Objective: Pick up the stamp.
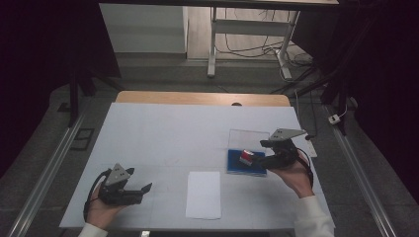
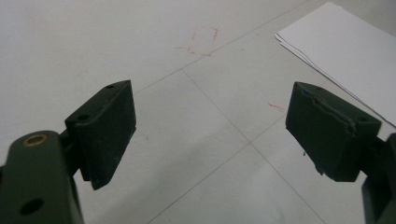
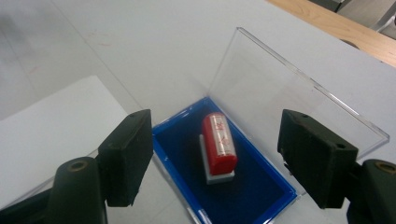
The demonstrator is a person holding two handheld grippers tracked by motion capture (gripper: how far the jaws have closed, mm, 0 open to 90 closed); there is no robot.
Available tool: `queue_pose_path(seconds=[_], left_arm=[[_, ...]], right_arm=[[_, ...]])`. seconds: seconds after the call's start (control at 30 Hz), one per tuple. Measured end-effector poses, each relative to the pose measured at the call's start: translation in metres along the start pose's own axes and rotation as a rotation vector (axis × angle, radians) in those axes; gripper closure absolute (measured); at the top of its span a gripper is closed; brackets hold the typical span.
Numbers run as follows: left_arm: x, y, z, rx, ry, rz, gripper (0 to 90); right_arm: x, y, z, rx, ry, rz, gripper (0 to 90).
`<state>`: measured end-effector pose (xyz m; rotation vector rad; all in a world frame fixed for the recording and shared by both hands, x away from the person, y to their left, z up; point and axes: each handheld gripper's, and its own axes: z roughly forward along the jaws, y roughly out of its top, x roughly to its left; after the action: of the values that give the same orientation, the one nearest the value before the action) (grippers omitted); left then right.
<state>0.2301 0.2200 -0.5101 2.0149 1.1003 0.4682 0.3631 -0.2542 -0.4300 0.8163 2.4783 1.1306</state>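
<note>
- The white table top (image 1: 163, 133) bears everything; a bare wooden edge (image 1: 202, 98) shows at its far side, and the work sits in the near half.
- The plain white sheet of paper (image 1: 203, 194) lies flat near the front edge, between the two hands and apart from both. As far as I can judge it is unmarked, so the stamping itself looks still to do.
- The shallow blue-lined ink pad tray (image 3: 252, 186) sits to the right of the sheet, its clear plastic hinged lid (image 3: 280, 93) already swung open and standing at the far side. That opening step looks done.
- The small red stamp with a grey base (image 3: 218, 147) lies on its side on the blue pad, not yet picked up.
- The right gripper (image 3: 219, 161) hovers over the tray, jaws wide apart and straddling the stamp without touching it; a grasp looks like the next move.
- The left gripper (image 1: 143, 190) rests low at the near left, jaws apart and holding nothing.
- The high view gives the whole layout: tray right, sheet middle, left hand well away from both.
- The right gripper view adds what the high view blurs: the stamp's tipped pose, its red markings and the lid's clear edge.
- The left gripper view adds faint red marks (image 2: 203, 41) on the table top and a corner of the sheet's stacked edges.
</note>
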Motion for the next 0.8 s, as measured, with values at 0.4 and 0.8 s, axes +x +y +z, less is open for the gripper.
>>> queue_pose_path(seconds=[0.4,0.8], left_arm=[[0.0,-0.001,0.001,0.005,0.004,0.005,16.3],[0.0,-0.003,0.0,0.009,0.008,0.003,16.3]], right_arm=[[-0.007,0.001,0.025,0.058,0.012,-0.011,26.6],[-0.012,-0.002,0.047,0.116,0.021,-0.012,34.2]])
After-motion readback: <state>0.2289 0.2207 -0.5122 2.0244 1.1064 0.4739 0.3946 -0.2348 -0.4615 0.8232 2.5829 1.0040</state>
